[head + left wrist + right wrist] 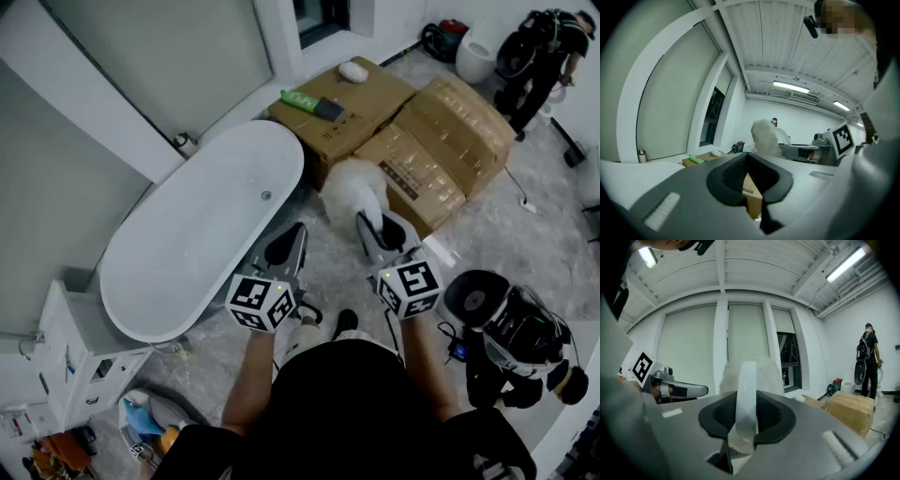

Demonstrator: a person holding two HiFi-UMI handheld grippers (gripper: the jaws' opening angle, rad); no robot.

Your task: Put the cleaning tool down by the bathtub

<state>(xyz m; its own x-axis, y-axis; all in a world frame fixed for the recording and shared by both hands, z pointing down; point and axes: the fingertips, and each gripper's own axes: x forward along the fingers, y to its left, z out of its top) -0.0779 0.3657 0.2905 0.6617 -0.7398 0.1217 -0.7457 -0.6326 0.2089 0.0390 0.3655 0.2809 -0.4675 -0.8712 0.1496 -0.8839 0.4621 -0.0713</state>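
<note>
The bathtub [202, 225] is showing a smooth, glossy white surface. The cleaning tool [354, 187] is looking fluffy and soft at its head, while its handle [746, 380] is looking like smooth, milky plastic. The cardboard boxes [441, 141] are looking matt and brown. The pads [771, 414] of the right gripper [746, 401] are showing a black, rough texture

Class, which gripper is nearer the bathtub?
Left. The left gripper hovers beside the bathtub; the right gripper, clamping the duster, is farther off, toward the cardboard boxes.

A green pack [302, 99], possibly a sponge, lies on one cardboard box [375, 94].
</note>
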